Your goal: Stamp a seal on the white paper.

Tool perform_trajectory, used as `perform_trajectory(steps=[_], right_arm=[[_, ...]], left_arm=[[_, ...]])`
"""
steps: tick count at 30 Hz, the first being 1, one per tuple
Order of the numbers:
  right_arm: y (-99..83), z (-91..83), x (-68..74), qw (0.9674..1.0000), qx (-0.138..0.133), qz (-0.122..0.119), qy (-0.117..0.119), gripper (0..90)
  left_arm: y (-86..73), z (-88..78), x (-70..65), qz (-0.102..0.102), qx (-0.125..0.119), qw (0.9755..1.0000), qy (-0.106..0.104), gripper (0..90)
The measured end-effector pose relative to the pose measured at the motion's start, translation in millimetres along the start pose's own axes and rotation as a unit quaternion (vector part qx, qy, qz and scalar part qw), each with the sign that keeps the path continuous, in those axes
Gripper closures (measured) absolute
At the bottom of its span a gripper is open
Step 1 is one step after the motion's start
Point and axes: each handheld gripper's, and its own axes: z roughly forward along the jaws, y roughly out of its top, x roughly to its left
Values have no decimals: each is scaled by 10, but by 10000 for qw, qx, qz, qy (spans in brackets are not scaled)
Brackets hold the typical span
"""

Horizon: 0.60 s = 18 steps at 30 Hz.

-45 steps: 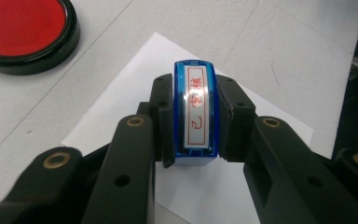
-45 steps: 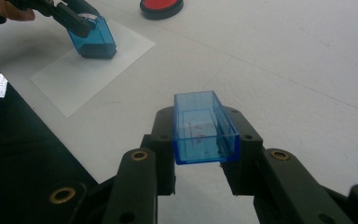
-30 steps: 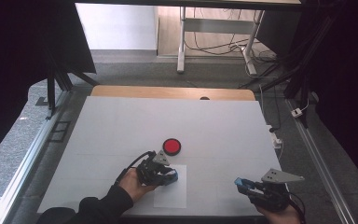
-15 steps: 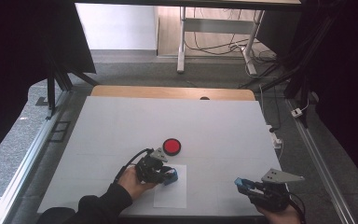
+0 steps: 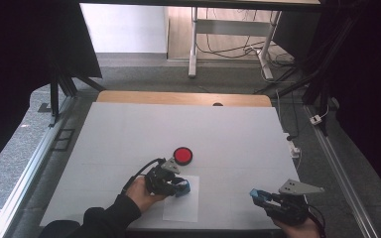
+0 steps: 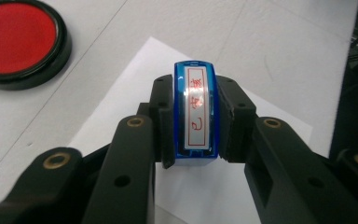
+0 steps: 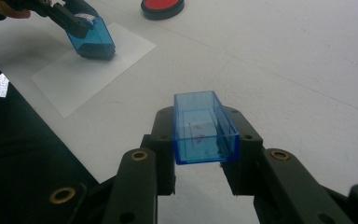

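Observation:
My left gripper (image 5: 177, 187) is shut on a blue stamp (image 6: 196, 112) whose top label carries red characters. In the right gripper view the stamp (image 7: 93, 39) stands with its base on the white paper sheet (image 7: 79, 74), leaning a little. A round red ink pad (image 5: 182, 155) in a black case lies just beyond the sheet (image 5: 183, 208). Near the table's front right, my right gripper (image 5: 258, 196) is shut on the stamp's clear blue cap (image 7: 203, 128), which it holds above the table with the hollow side up.
The white table (image 5: 178, 129) has a wooden strip along its far edge. Metal rails run down both sides, with a small white plug box (image 5: 293, 149) at the right edge. A desk frame and cables stand on the floor beyond.

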Motion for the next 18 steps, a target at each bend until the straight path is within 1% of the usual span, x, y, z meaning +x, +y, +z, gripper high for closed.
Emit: perform_trajectory(steps=[4,6,8,12,18], right_arm=[[0,0,-1,10000,1,1,-3,677],[0,0,0,10000,1,2,-3,677],[0,0,0,10000,0,2,-4,677],[0,0,2,10000,2,-10,-4,677],[0,-1,5,10000,4,-19,-18,677]], left_arm=[[17,-49,-19,45,-70,10000,-10,704],[21,-73,-28,10,-146,9999,0,704],[24,-105,-22,36,-174,9998,-3,704],[28,-178,-15,15,-304,9995,-31,704],[28,-295,14,-24,-521,9985,-139,704]])
